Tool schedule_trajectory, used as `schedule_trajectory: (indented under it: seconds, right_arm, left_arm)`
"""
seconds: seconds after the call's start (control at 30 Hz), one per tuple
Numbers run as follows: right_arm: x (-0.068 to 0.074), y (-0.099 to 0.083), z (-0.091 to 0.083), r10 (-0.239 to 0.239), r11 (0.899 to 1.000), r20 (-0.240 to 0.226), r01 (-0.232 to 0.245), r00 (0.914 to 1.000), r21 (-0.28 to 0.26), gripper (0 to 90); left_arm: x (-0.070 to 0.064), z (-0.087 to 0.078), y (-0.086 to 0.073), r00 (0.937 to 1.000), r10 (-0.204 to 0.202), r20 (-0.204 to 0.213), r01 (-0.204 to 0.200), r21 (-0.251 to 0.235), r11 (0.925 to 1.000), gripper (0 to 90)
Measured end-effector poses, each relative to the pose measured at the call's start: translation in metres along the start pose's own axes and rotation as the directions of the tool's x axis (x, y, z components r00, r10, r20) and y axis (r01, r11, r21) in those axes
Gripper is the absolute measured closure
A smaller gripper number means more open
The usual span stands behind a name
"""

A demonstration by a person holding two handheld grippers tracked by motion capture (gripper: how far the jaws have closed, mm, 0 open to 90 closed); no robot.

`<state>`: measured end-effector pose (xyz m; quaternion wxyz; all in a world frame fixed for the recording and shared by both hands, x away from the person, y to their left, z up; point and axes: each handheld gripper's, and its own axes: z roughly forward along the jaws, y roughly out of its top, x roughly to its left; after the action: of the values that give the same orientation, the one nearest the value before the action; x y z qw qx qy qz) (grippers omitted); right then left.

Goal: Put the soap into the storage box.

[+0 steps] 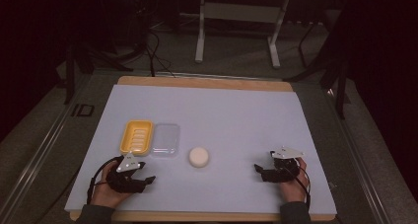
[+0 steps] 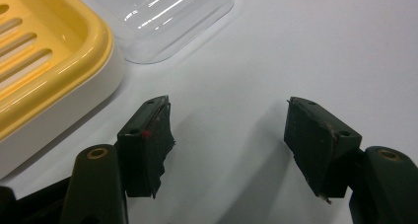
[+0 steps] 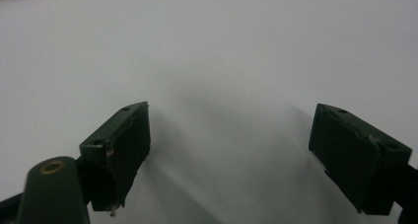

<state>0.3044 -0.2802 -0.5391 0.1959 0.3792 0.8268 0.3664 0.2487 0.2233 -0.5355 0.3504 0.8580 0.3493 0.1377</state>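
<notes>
A yellow slotted soap dish (image 1: 136, 136) lies at the left of the white mat, and a clear plastic lid (image 1: 165, 140) rests right beside it. A round cream soap bar (image 1: 198, 156) sits just right of the lid. My left gripper (image 1: 146, 172) rests near the front edge below the dish, open and empty; in the left gripper view (image 2: 229, 116) the dish (image 2: 44, 61) and lid (image 2: 162, 17) lie ahead to its left. My right gripper (image 1: 257, 170) sits at the front right, open with nothing between its jaws (image 3: 231, 128), pointing toward the soap.
The white mat (image 1: 231, 110) covers a wooden table (image 1: 202, 82). Beyond the far edge stand a white frame's legs (image 1: 199, 41) and cables (image 1: 153, 51) on a dark floor. A metal rail (image 1: 44, 145) runs along the left side.
</notes>
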Motion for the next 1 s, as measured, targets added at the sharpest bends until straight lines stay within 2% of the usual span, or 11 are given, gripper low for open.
schedule_trajectory:
  seconds: [0.13, 0.23, 0.3, 0.37, 0.5, 0.57, 0.7, 0.8, 1.0]
  right_arm:
    - [0.001, -0.001, -0.001, -0.018, 1.0, -0.022, 0.018, 0.9996, -0.016, 15.8]
    - [0.002, -0.001, -0.002, -0.026, 0.999, -0.017, 0.026, 0.9995, -0.023, 15.8]
    - [0.002, -0.002, -0.003, -0.034, 0.999, -0.025, 0.034, 0.9991, -0.031, 15.8]
    - [0.003, -0.002, -0.004, -0.04, 0.998, -0.014, 0.04, 0.9991, -0.044, 15.7]
    - [0.001, -0.004, -0.007, -0.027, 0.997, -0.026, 0.025, 0.9993, -0.077, 15.7]
    - [0.0, -0.005, -0.009, -0.018, 0.994, -0.042, 0.013, 0.999, -0.104, 15.7]
    - [0.001, -0.005, -0.009, -0.033, 0.994, -0.053, 0.028, 0.998, -0.102, 15.7]
    - [0.0, -0.005, -0.01, -0.041, 0.993, -0.066, 0.034, 0.997, -0.11, 15.7]
    - [0.0, -0.007, -0.011, -0.03, 0.991, -0.061, 0.022, 0.9977, -0.131, 15.7]
  left_arm:
    - [-0.002, 0.0, 0.001, 1.0, 0.008, -0.004, -0.008, 0.002, 1.0, 35.0]
    - [-0.002, 0.0, 0.001, 0.9999, 0.01, -0.013, -0.01, 0.006, 0.9999, 35.0]
    - [-0.002, 0.0, 0.002, 1.0, 0.009, -0.003, -0.009, 0.006, 0.9999, 35.2]
    - [-0.003, 0.001, 0.003, 0.9998, 0.019, -0.007, -0.019, 0.014, 0.9997, 35.7]
    - [-0.002, 0.0, 0.006, 0.9991, 0.039, 0.016, -0.039, 0.039, 0.9985, 35.7]
    - [-0.001, 0.0, 0.008, 0.9987, 0.051, 0.01, -0.051, 0.045, 0.9976, 36.5]
    - [0.0, -0.001, 0.011, 0.9978, 0.065, 0.017, -0.065, 0.04, 0.9971, 37.4]
    - [0.0, -0.001, 0.018, 0.9952, 0.094, 0.026, -0.095, 0.043, 0.9945, 37.3]
    - [0.001, 0.0, 0.029, 0.9891, 0.142, 0.041, -0.144, 0.061, 0.9877, 37.9]
